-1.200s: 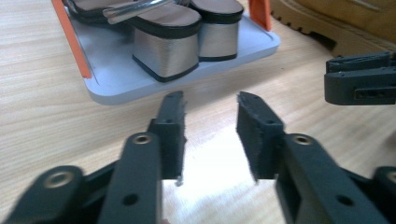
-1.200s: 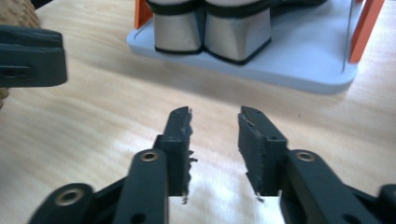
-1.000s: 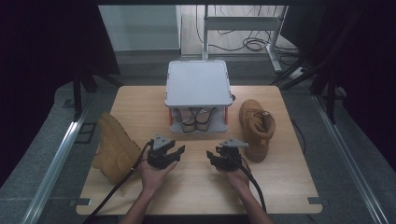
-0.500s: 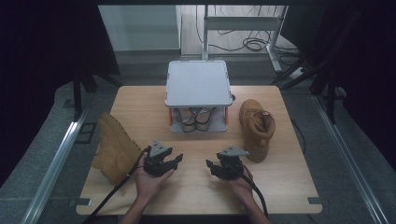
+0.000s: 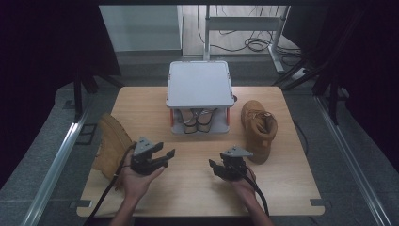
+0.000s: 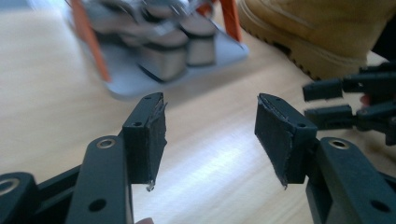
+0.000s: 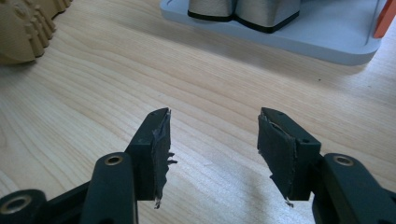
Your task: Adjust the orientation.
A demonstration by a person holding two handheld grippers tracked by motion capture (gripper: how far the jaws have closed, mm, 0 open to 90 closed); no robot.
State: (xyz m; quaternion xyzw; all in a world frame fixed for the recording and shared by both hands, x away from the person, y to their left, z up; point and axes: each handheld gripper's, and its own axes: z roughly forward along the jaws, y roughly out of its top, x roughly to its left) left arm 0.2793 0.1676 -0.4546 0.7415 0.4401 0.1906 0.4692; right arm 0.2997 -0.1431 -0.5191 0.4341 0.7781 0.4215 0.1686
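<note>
We hold the left gripper (image 5: 157,157) and the right gripper (image 5: 226,167) low over the pale wooden surface (image 5: 197,183), each with its fingers (image 6: 147,135) apart and nothing between them; both pairs have just been opening. That reads to us as readiness for a pick rather than a carry.

The tan suede boot lying on its side (image 5: 112,146) sits just outside the left fingers, sole outward and near the surface's left edge, so little room is left on that side. The second tan lace-up boot, standing upright (image 5: 259,129), is just beyond the right fingers. Ahead, between both pairs of fingers, stands the grey two-tier shoe rack with orange posts (image 5: 200,84), its lower tier already holding a pair of grey shoes (image 7: 243,9). Bare wood between the fingers gives us free room.
</note>
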